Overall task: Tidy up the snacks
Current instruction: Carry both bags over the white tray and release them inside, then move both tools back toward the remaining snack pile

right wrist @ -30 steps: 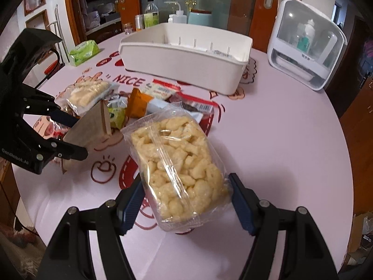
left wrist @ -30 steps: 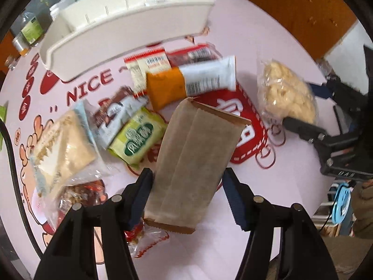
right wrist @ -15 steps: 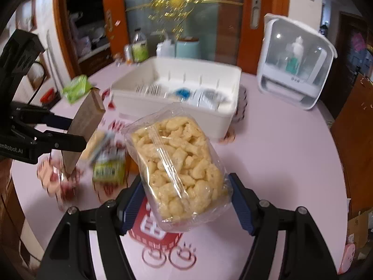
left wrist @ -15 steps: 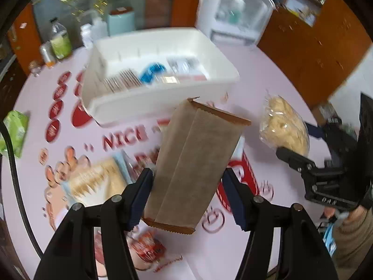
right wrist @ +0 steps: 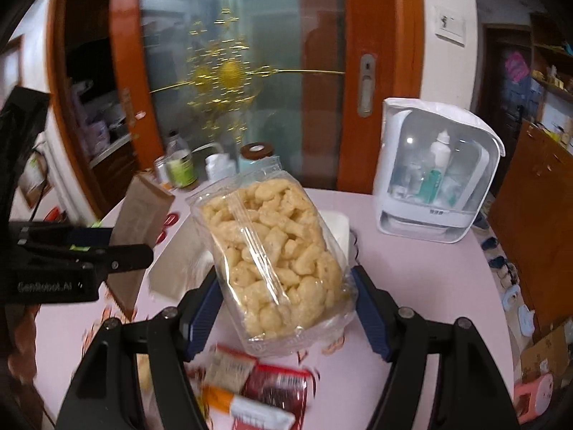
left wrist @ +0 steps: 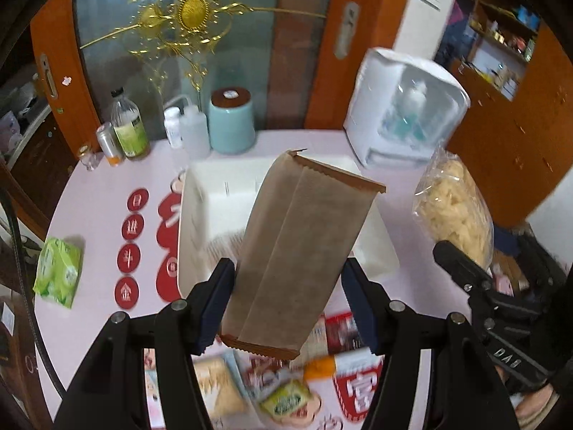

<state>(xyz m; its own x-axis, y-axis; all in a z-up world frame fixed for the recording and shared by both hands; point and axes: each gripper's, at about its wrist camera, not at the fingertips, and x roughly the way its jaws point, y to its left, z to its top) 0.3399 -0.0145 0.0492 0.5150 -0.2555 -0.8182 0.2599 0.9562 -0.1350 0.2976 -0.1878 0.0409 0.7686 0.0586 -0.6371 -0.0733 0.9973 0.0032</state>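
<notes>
Holding a brown paper bag point(left wrist: 297, 251) between the left gripper point(left wrist: 288, 306) jaws, above the white bin point(left wrist: 200, 215) on the bench point(left wrist: 96, 193). Right gripper point(right wrist: 283, 308) jaws clamped on a clear puff packet point(right wrist: 272, 258), raised beside it; loose snacks point(left wrist: 286, 397) lying below.

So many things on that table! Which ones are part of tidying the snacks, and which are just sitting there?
Part of the job:
- brown paper packet, in the left gripper
- clear bag of puffs, in the right gripper
- white bin
- loose snack packets

Just lying about:
- teal jar
- bottles
- green tissue pack
- white cabinet
</notes>
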